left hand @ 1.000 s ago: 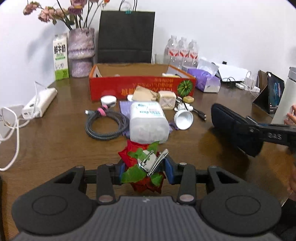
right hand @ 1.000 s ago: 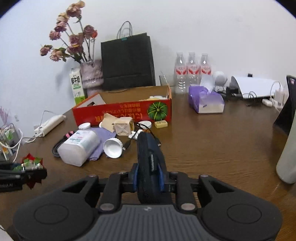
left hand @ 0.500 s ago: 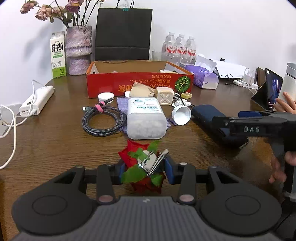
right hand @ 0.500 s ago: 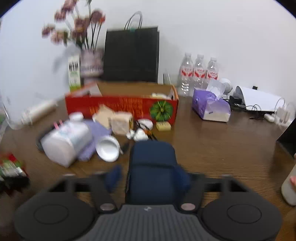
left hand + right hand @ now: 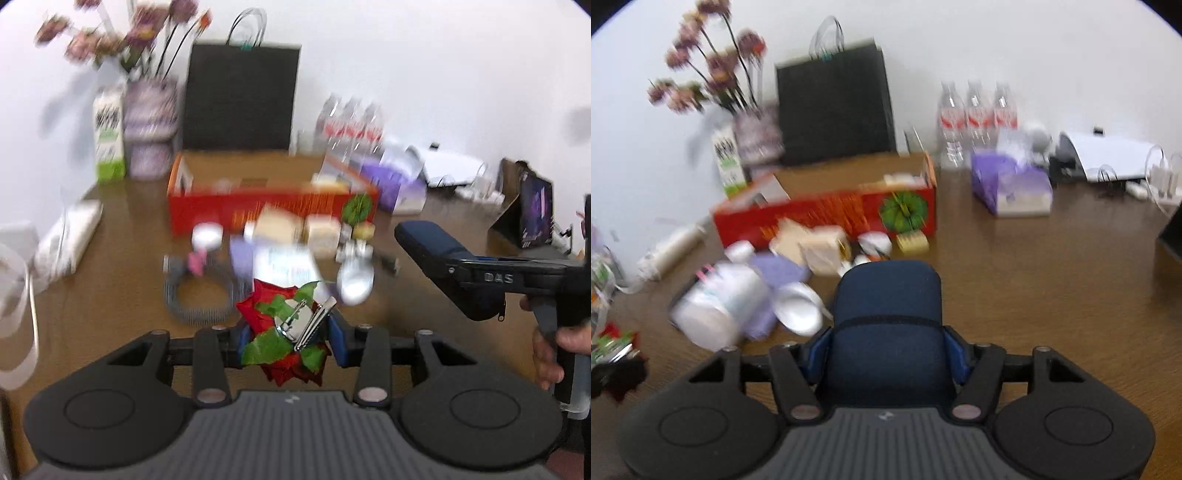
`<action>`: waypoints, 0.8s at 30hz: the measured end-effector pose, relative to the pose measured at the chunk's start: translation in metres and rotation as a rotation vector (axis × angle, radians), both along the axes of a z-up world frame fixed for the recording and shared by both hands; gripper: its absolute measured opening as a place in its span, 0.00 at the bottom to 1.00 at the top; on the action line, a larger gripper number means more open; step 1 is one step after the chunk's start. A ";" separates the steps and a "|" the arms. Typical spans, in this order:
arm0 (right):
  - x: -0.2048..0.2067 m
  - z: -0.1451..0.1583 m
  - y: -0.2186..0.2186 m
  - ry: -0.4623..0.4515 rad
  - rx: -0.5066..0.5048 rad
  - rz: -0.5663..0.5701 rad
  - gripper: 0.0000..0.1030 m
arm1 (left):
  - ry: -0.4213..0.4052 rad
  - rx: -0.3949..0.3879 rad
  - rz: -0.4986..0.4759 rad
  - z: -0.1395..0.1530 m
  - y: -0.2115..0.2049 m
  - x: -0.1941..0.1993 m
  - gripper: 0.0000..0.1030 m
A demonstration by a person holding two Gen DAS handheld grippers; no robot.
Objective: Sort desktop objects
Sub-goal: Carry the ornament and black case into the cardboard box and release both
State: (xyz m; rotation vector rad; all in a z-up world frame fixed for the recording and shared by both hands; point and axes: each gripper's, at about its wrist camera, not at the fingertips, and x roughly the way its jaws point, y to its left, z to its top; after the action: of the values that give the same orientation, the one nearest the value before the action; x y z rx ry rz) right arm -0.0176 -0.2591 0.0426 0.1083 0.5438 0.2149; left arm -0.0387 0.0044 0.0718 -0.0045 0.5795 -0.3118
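Two grippers, one item each: our left gripper (image 5: pixel 290 334) clamps one red-and-green flower clip (image 5: pixel 284 325) between its jaws; our right gripper (image 5: pixel 886 352) clamps one navy pouch (image 5: pixel 886 314). Ahead: one red box (image 5: pixel 827 218), three water bottles (image 5: pixel 977 118).

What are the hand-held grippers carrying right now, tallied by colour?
Red and green: 1, the flower hair clip in the left hand-held gripper
Navy: 1, the zip pouch in the right hand-held gripper
Total: 2
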 end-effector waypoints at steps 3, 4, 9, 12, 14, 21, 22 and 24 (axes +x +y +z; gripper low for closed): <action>0.018 0.035 -0.005 -0.082 0.033 0.032 0.60 | -0.060 0.001 -0.022 0.043 0.002 0.038 0.40; 0.032 0.046 -0.005 -0.100 0.039 0.036 0.60 | -0.075 0.005 -0.026 0.056 0.001 0.054 0.40; 0.128 0.089 -0.006 -0.076 0.083 0.064 0.60 | -0.082 0.092 0.012 0.094 -0.019 0.166 0.40; 0.206 0.099 0.000 0.009 0.147 0.089 0.60 | -0.019 0.123 0.037 0.089 -0.029 0.245 0.40; 0.257 0.096 0.016 0.075 0.108 0.099 0.60 | 0.070 0.122 0.052 0.071 -0.032 0.299 0.40; 0.393 0.034 0.080 0.371 -0.004 0.126 0.60 | 0.273 0.118 0.150 -0.001 -0.018 0.405 0.43; 0.400 0.026 0.087 0.389 -0.010 0.138 0.61 | 0.282 0.126 0.154 -0.006 -0.016 0.411 0.44; 0.407 0.009 0.100 0.415 -0.032 0.156 0.64 | 0.281 0.158 0.169 -0.014 -0.014 0.417 0.44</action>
State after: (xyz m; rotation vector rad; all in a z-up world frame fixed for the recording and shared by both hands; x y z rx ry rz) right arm 0.3897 -0.1588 0.0513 0.0791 0.9699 0.3385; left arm 0.3787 -0.0092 0.0579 0.0561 0.8759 -0.1001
